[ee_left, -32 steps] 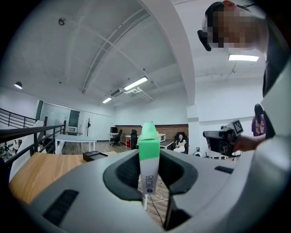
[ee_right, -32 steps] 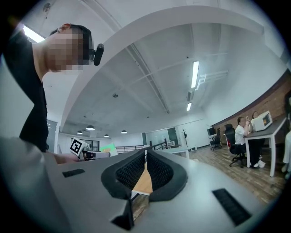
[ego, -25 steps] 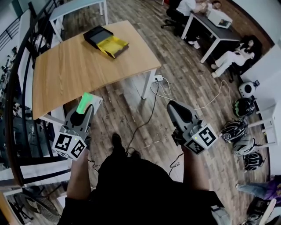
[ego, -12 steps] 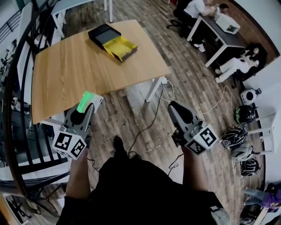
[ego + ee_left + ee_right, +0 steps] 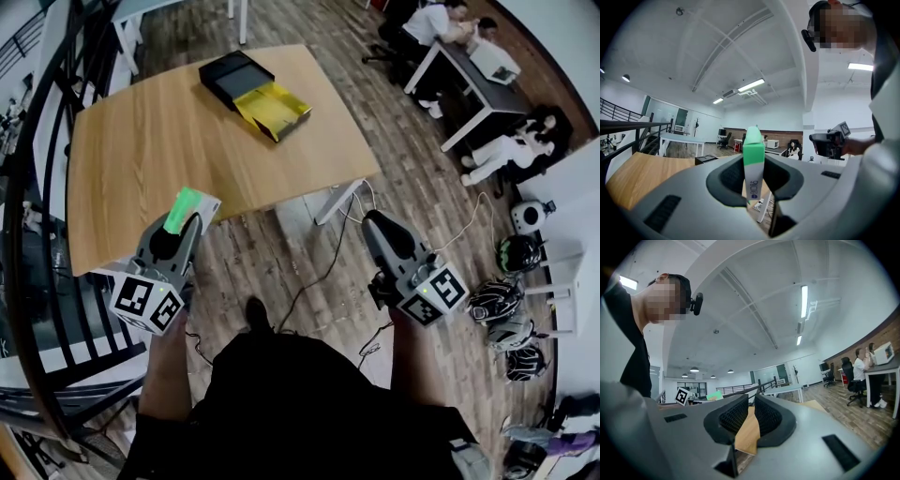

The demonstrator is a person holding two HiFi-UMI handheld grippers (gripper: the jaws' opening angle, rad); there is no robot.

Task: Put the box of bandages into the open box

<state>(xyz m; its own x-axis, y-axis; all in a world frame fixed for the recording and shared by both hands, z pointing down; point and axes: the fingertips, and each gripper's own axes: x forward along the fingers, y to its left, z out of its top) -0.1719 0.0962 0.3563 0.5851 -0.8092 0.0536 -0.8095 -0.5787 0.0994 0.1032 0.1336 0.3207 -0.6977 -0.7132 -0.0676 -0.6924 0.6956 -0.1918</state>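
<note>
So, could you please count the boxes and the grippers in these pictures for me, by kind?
Bandage box: 1, clamped in the left gripper.
Open box, yellow inside with a black part beside it, on the table: 1.
Grippers: 2; the right gripper holds nothing.
Total: 4.

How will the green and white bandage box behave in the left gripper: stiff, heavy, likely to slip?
The bandage box is probably light card: it stands on edge in the left gripper without sagging. Hard squeezing may dent it. Its smooth faces might slip.
</note>
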